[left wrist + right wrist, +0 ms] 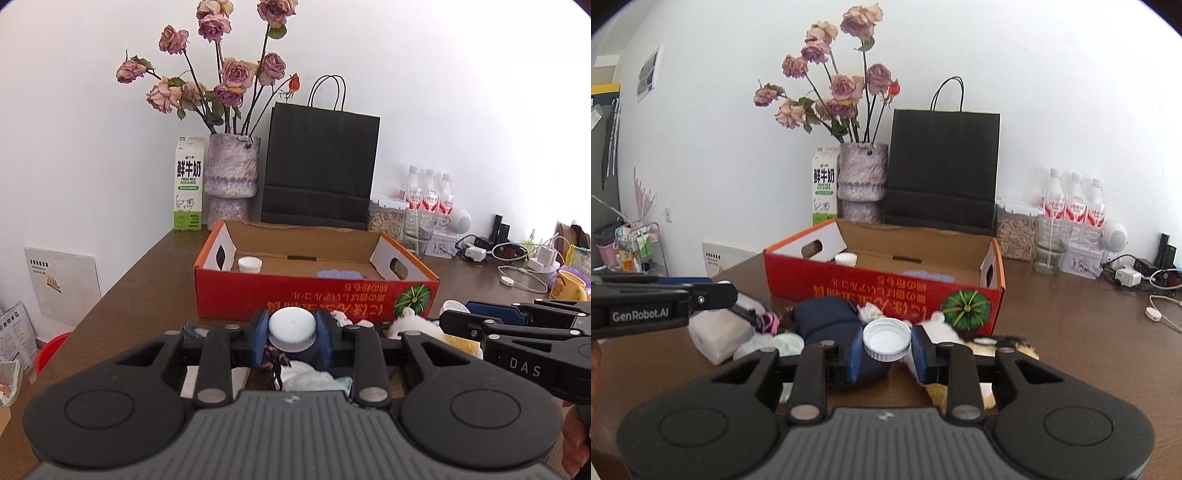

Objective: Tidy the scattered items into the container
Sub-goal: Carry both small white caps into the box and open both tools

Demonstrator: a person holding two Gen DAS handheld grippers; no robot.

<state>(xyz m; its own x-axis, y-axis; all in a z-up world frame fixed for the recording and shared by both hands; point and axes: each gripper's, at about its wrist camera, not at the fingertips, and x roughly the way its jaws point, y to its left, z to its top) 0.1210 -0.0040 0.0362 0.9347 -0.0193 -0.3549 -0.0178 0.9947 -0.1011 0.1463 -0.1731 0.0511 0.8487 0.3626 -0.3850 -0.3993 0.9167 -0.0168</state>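
Observation:
My left gripper (293,330) is shut on a white ribbed cap (293,325), held top side up between its blue pads. The right gripper (886,341) is shut on a second white screw cap (886,338), whose hollow side faces the camera. Both are raised just in front of the red cardboard box (295,295) (857,291), which is open on top. Inside the box lie a small white lid (250,264) and a purple cloth (338,274). Below the grippers lie a dark blue bundle (820,314), a tissue pack (716,338) and a white plush (410,326).
Behind the box stand a milk carton (188,182), a vase of dried roses (231,177) and a black paper bag (319,166). Water bottles (1073,201), a glass (1051,247), chargers and cables (517,273) and a yellow mug (569,286) crowd the right side of the brown table (1071,325).

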